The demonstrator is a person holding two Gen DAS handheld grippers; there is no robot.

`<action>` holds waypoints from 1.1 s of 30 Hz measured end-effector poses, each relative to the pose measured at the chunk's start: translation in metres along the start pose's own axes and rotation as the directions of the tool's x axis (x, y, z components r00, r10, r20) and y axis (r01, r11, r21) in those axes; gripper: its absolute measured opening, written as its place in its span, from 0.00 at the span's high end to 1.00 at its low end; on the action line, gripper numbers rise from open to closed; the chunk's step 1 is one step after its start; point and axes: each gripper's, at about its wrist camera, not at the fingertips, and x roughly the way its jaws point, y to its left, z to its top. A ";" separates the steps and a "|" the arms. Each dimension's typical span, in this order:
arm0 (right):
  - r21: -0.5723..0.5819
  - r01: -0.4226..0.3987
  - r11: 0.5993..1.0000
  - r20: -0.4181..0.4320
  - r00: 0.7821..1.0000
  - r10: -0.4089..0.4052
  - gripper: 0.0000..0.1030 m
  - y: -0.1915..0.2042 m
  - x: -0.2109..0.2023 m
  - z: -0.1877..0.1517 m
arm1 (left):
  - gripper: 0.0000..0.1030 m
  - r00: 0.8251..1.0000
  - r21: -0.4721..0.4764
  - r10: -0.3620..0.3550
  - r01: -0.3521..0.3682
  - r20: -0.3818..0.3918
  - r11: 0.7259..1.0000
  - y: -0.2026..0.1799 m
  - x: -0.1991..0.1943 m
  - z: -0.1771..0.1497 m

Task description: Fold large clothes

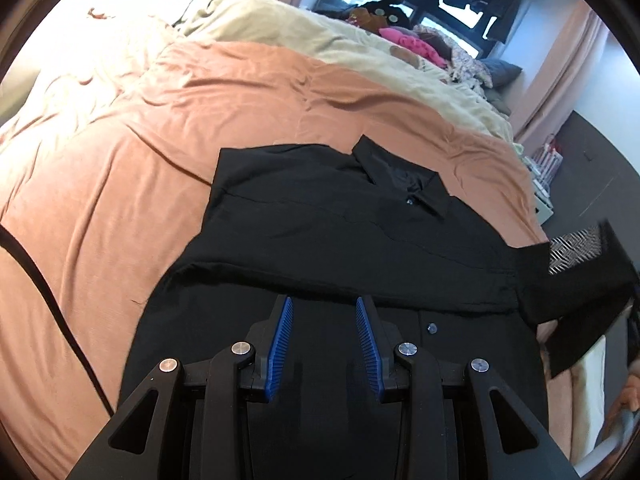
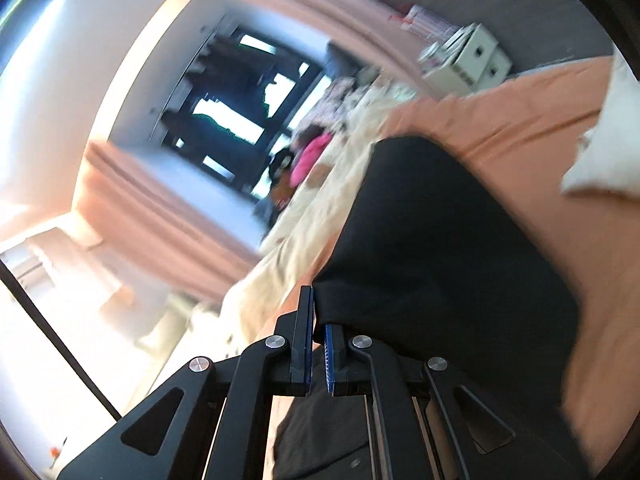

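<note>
A black shirt (image 1: 340, 220) lies spread on the orange bedsheet (image 1: 120, 200), collar toward the far pillows, one sleeve folded across its front. The left gripper (image 1: 324, 308) hovers over it, jaws apart and empty. The right gripper (image 2: 318, 312) pinches the shirt's edge (image 2: 440, 260), jaws nearly closed.

shirt (image 1: 320, 232): matt black cloth | bedsheet (image 1: 120, 184): soft, creased peach cloth | left gripper (image 1: 324, 304): ribbed blue jaw pads
</note>
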 end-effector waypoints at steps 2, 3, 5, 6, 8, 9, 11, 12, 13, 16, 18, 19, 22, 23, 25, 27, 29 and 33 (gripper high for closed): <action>-0.017 -0.012 1.000 -0.058 0.998 0.011 0.98 0.013 0.016 -0.020 | 0.66 0.999 -0.007 -0.035 0.035 -0.006 0.999 0.008 -0.002 0.001; -0.026 -0.013 1.000 -0.079 0.997 0.011 0.98 0.015 0.020 -0.024 | 0.66 0.999 -0.013 -0.037 0.037 -0.007 0.999 0.012 -0.002 0.001; -0.053 0.005 0.999 -0.120 0.993 -0.011 0.99 0.020 0.026 -0.034 | 0.66 0.999 -0.041 -0.030 0.030 -0.013 0.999 0.024 -0.001 0.000; -0.061 0.012 0.998 -0.145 0.989 -0.021 0.99 0.023 0.033 -0.040 | 0.66 0.999 -0.058 -0.032 0.031 -0.015 0.998 0.028 -0.001 0.000; -0.052 0.021 0.998 -0.205 0.978 -0.031 0.98 0.022 0.044 -0.050 | 0.66 0.998 -0.101 -0.056 0.054 -0.018 0.993 0.037 0.000 0.001; -0.050 0.030 0.998 -0.236 0.971 -0.041 0.98 0.022 0.052 -0.059 | 0.66 0.998 -0.113 -0.067 0.065 -0.015 0.991 0.040 -0.001 0.002; -0.059 0.062 0.996 -0.284 0.956 -0.076 0.98 0.019 0.068 -0.060 | 0.66 0.997 -0.118 -0.073 0.072 -0.004 0.990 0.042 -0.005 0.004; -0.071 0.086 0.994 -0.312 0.945 -0.104 0.98 0.016 0.077 -0.064 | 0.66 0.997 -0.118 -0.073 0.072 0.000 0.990 0.043 -0.006 0.004; -0.082 0.106 0.991 -0.330 0.935 -0.127 0.98 0.014 0.087 -0.057 | 0.66 0.997 -0.120 -0.075 0.075 0.002 0.990 0.045 -0.007 0.005; -0.064 0.168 0.984 -0.410 0.894 -0.180 0.96 0.000 0.109 -0.068 | 0.66 0.996 -0.135 -0.089 0.088 0.002 0.987 0.051 -0.010 0.005; -0.044 0.195 0.980 -0.457 0.868 -0.193 0.95 -0.009 0.121 -0.074 | 0.66 0.996 -0.152 -0.091 0.091 0.006 0.984 0.057 -0.011 0.005; -0.040 0.210 0.977 -0.472 0.858 -0.203 0.94 -0.013 0.130 -0.066 | 0.66 0.996 -0.161 -0.093 0.093 0.009 0.983 0.058 -0.013 0.006; -0.021 0.219 0.976 -0.510 0.837 -0.199 0.57 -0.015 0.157 -0.049 | 0.66 0.995 -0.169 -0.100 0.101 0.012 0.980 0.061 -0.014 0.007; 0.002 0.213 0.977 -0.507 0.842 -0.182 0.32 -0.016 0.154 -0.046 | 0.66 0.995 -0.170 -0.102 0.102 0.011 0.980 0.060 -0.015 0.007; 0.048 0.202 0.978 -0.490 0.858 -0.153 0.27 -0.022 0.149 -0.036 | 0.66 0.994 -0.172 -0.106 0.106 0.009 0.979 0.061 -0.015 0.007; 0.105 0.212 0.972 -0.480 0.867 -0.137 0.27 -0.034 0.144 -0.027 | 0.66 0.994 -0.170 -0.106 0.106 0.009 0.980 0.061 -0.016 0.007; 0.154 0.273 0.949 -0.467 0.867 -0.174 0.27 -0.059 0.125 -0.033 | 0.66 0.995 -0.170 -0.101 0.101 0.009 0.980 0.062 -0.017 0.007; 0.272 0.386 0.882 -0.408 0.876 -0.258 0.27 -0.094 0.083 -0.028 | 0.66 0.996 -0.179 -0.094 0.093 0.005 0.979 0.062 -0.015 0.006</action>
